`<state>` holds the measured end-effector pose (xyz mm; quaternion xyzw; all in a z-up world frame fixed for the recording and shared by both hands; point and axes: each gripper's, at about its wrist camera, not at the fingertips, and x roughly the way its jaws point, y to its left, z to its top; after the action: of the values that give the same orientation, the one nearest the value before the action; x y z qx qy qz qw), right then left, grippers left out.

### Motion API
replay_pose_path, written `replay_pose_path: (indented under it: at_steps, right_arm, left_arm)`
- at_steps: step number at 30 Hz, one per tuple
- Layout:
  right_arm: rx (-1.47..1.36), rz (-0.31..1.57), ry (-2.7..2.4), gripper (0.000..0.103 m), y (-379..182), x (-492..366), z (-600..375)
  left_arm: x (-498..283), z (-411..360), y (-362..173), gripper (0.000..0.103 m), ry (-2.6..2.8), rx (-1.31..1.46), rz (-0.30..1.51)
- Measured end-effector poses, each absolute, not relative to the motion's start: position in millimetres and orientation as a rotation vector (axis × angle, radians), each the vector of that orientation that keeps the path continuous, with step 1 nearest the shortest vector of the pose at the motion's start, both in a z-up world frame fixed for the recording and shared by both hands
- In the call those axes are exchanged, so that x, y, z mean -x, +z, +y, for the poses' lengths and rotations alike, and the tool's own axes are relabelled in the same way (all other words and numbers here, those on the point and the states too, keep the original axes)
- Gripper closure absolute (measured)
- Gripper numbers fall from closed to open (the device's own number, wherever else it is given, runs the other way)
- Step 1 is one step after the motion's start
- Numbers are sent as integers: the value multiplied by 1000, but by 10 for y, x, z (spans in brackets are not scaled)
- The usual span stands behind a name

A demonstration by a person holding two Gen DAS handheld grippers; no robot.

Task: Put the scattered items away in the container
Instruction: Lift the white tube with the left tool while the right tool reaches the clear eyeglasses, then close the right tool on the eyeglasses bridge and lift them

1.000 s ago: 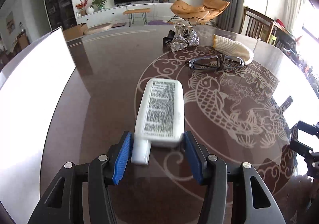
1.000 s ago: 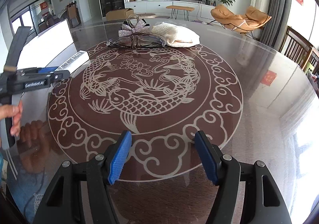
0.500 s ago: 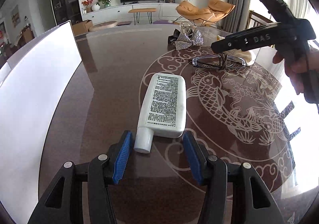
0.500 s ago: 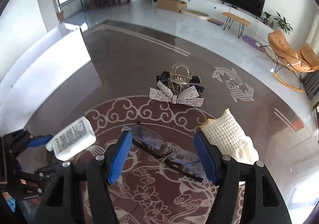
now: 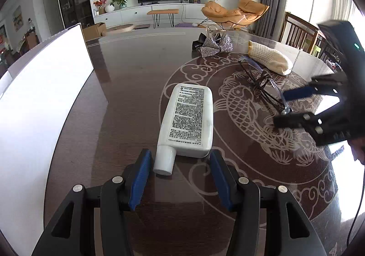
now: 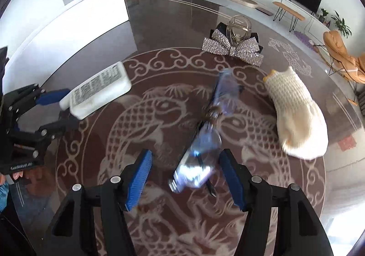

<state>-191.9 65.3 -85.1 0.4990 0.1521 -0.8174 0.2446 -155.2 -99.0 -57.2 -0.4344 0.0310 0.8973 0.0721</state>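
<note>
Starting at the left, I see the white container [image 5: 41,107] at the desk [image 5: 127,87] edge. My left tool [image 5: 179,178] is spread wide, the white bottle's [image 5: 189,119] cap between its fingers, untouched. Rightward, my right tool [image 6: 184,183] gapes around the near end of the glasses [image 6: 205,139]; the knitted glove [image 6: 296,117] lies beyond.

Bare table [image 5: 127,101] lay open between the white bottle [image 5: 188,119] and the white container [image 5: 41,105] on the left. To the right the way was crowded — glasses [image 6: 205,133], knitted glove [image 6: 296,114] and sequined bow [image 6: 232,48] lay near together — with narrow gaps between them.
</note>
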Motion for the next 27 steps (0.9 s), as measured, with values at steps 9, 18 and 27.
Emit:
replay_pose_path:
  at_steps: [9,18,27]
  right_arm:
    - [-1388,-29,-2471,38,-810,1566,1046]
    - [-1477,-351,-2503,37,-702,2268,823]
    - [-1443,108,-2642,36,-734,2318,352]
  left_arm:
    - [1580,-947,-562,16,2567,1298,66]
    - [2016,-845,-565,16,2633,1377,63]
    - [2060,-832,-658,0,2691,1393,88]
